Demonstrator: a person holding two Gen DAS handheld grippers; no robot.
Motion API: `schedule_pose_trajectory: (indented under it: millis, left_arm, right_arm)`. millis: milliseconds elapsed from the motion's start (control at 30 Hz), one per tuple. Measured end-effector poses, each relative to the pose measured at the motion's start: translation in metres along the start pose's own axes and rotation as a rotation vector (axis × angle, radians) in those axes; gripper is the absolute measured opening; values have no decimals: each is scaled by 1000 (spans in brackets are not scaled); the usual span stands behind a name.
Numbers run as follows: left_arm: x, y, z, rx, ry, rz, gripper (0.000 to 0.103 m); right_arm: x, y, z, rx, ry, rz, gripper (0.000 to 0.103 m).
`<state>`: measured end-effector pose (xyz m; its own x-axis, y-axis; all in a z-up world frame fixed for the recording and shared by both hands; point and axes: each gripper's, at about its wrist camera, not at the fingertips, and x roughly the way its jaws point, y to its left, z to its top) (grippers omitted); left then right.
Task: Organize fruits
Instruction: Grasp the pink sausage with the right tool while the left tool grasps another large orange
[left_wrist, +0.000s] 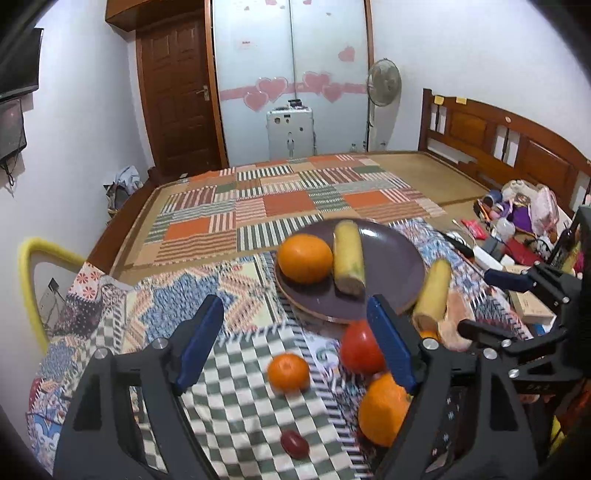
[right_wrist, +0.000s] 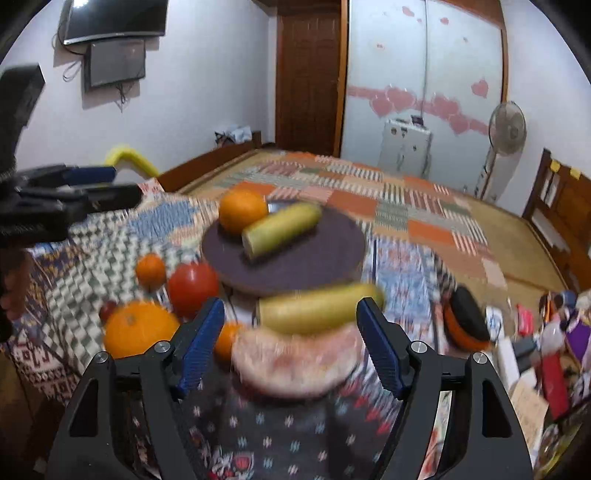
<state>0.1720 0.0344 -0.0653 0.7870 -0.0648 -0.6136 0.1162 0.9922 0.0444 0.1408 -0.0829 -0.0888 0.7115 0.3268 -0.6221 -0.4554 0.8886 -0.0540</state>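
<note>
A purple plate (left_wrist: 391, 266) on the patchwork cloth holds an orange (left_wrist: 304, 258) and a banana (left_wrist: 349, 258). A second banana (left_wrist: 434, 291) lies off the plate's right rim. Nearer me lie a red fruit (left_wrist: 360, 347), a small orange (left_wrist: 289, 371), a large orange (left_wrist: 384, 413) and a small red fruit (left_wrist: 294, 444). My left gripper (left_wrist: 295, 306) is open above the cloth, nothing between its fingers. My right gripper (right_wrist: 291, 306) is open; the loose banana (right_wrist: 317, 306) and a pink slice (right_wrist: 295, 362) lie beyond its fingertips, untouched. The plate (right_wrist: 295, 258) is just behind.
The cloth covers a bed with a wooden headboard (left_wrist: 517, 147). Cluttered boxes and toys (left_wrist: 517, 236) crowd the right side. A black and orange round object (right_wrist: 467, 319) sits right of the fruit. A yellow-rimmed frame (left_wrist: 33, 280) stands at the left edge.
</note>
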Motion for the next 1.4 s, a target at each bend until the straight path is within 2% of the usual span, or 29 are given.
schedule_pose_trajectory:
  millis: [233, 367, 533, 700, 800, 1000, 1167, 1200, 1267, 1400]
  left_arm:
    - [2, -12, -25, -17, 62, -47, 81]
    - [1, -22, -34, -18, 73, -61, 87]
    - [3, -34, -42, -47, 94, -105, 92]
    - [7, -47, -50, -42, 116, -114, 92]
    - [10, -53, -54, -39, 129, -124, 92]
    - [26, -60, -67, -43, 171, -118, 92]
    - [33, -62, -73, -57, 166, -120, 92]
    - [33, -62, -74, -54, 160, -118, 92]
    - [32, -63, -75, -50, 155, -120, 83]
    - [30, -64, -76, -44, 140, -152, 73]
  right_arm:
    - [15, 3, -24, 4, 66, 0, 71]
    - [9, -5, -32, 31, 65, 19, 70]
    - [-2, -12, -46, 45, 78, 29, 55]
    - [-15, -25, -60, 69, 95, -17, 49]
    - [-24, -38, -67, 109, 104, -32, 49]
    - [-38, -39, -58, 147, 51, -2, 50]
    - [-21, -28, -42, 130, 18, -11, 60]
    - [-16, -28, -39, 136, 18, -22, 61]
    - [-4, -32, -35, 168, 26, -7, 61]
    - [11, -32, -33, 200, 47, 3, 61]
